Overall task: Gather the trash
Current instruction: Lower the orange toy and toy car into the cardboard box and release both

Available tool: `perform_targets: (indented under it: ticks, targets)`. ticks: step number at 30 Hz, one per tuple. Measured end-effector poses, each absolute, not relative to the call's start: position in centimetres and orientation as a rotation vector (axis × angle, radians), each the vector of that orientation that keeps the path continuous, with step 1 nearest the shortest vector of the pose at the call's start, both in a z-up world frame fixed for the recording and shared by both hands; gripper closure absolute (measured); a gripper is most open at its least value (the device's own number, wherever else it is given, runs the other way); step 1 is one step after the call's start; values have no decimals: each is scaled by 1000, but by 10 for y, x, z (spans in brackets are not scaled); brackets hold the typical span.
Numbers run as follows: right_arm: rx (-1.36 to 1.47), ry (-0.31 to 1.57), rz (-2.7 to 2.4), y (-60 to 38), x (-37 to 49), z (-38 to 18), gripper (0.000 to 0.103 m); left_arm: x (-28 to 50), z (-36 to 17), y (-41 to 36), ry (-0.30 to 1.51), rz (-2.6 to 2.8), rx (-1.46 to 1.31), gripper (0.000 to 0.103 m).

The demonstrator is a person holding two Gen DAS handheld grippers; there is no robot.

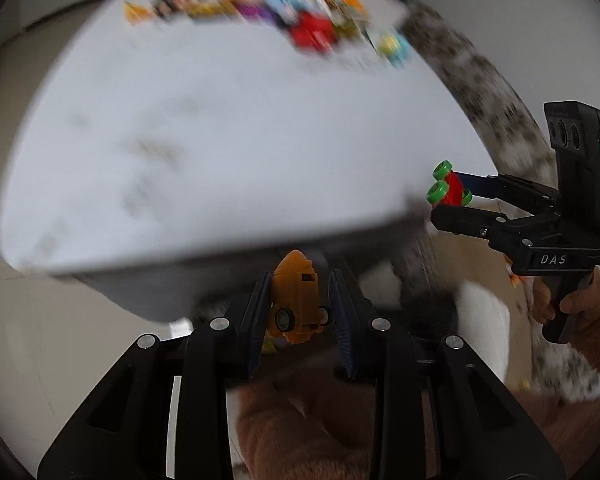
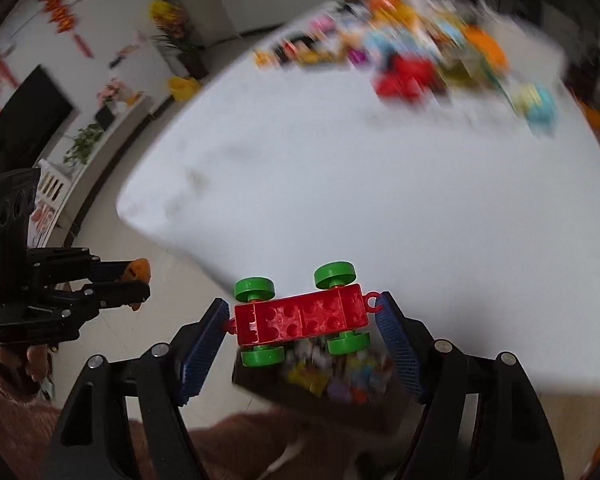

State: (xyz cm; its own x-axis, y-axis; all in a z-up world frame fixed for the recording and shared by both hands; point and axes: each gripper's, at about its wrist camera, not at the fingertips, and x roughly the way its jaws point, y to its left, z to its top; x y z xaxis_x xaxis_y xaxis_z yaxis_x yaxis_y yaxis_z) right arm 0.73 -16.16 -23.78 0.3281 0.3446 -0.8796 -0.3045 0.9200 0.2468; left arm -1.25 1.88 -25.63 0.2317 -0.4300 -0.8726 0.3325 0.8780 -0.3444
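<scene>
Red car (image 2: 302, 316): brick-studded chassis, 4 green wheels, a small hook at each end. It sits lengthwise between the blue pads (image 2: 202, 350) of the right gripper (image 2: 300, 344), one hook against each pad; jaws wide apart and clamped on the car end to end. The car is over the near edge of the white table (image 2: 420, 200), with the box (image 2: 328, 384) directly below it.

Box: dark, holds a blurred mix of small coloured pieces, below the table's near edge.

Orange car (image 1: 296, 300): black wheels, nose pointing away from the camera. Left gripper (image 1: 300, 304) has its jaws drawn close and clamped on the car's 2 sides. It hangs just off the table's near edge, over the floor. In the right wrist view the same car shows at the tip of the left gripper, well left of the table corner.

Writing: "DAS" in pale letters on the right gripper's black body, read from the left wrist view. A green light glows on the upright unit above it. No other text legible.

Pile (image 2: 440, 56): many coloured toys at the table's far side, too blurred to identify singly; red, orange, blue and purple patches only.

Hands (image 1: 572, 300) in rust-brown fuzzy sleeves hold both grips.

Beyond the table's left corner: a dark screen (image 2: 24, 120), potted plants, red wall ornaments.
</scene>
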Motion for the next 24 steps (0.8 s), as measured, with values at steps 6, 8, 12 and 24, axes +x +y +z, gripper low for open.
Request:
perform_targets:
  ticks: [6,8,12,24]
  targets:
    - [104,1282,248,-197,-38,-339,29,-40,-369,-11,1402,-538,-102,74]
    - [112,1329,218,-199,-40,-378,29,-42,-410,-20,1442,-513,-90,74]
    - [95,1471,172,-196,-38,-467,8,-36,-492,-33,1544,-389,-84,49]
    - [59,1504,217,-200,-30,-455,10,-38,-506,-5,1619,-237,-77,24]
